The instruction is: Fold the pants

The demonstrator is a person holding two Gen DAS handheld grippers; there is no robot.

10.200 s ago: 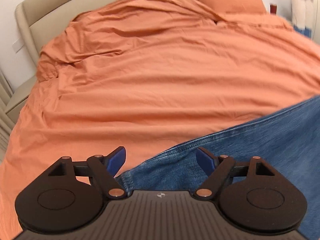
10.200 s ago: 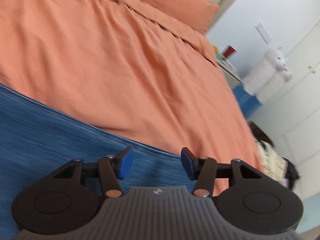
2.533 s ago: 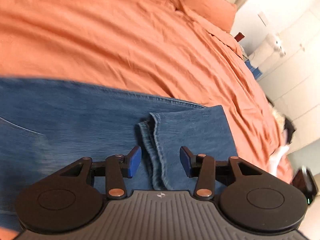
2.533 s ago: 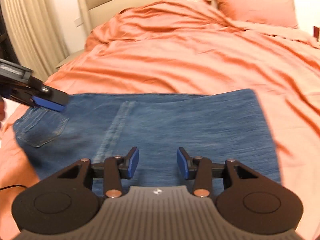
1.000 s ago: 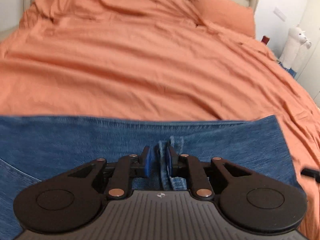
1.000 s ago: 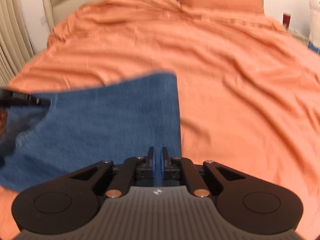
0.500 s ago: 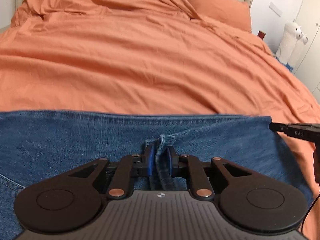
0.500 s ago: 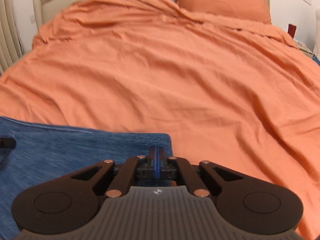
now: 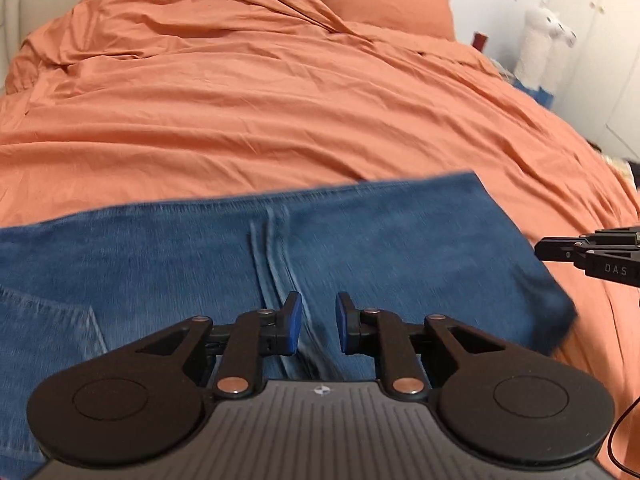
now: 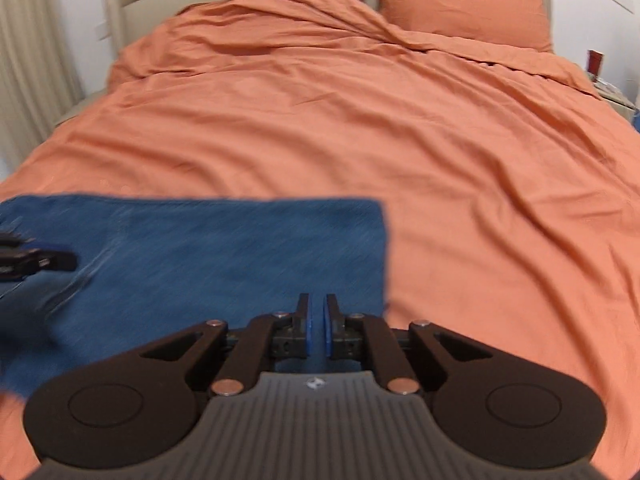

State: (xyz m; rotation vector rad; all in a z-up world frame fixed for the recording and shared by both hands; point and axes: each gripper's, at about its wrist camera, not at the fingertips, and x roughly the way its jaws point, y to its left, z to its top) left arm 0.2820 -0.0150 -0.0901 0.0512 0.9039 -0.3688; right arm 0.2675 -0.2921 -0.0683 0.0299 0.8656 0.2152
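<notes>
- The pants (image 9: 360, 248), blue denim, lay flat across the near part of the bed (image 9: 280, 112), already doubled over, with a back pocket at the far left of the left wrist view and a straight folded edge on the right.
- I judged the step in hand to be letting go after a fold and readying the next one. To do it well I would lift both hands clear without dragging the cloth, check that the layers lay square, then take the right-hand edge at its two corners and carry it leftward in one even pass.
- The left tongs (image 9: 316, 326) stood a little apart above the raised seam at the middle of the denim. Nothing was clamped between the blue pads, and I could not tell whether they brushed the fabric beneath.
- The right tongs (image 10: 316, 330) showed a narrow slit between the pads, just parted, over the near right corner of the denim, beside the folded edge. No cloth sat in the slit. In the left wrist view their tip hung over the orange cover, just beyond the right edge.
</notes>
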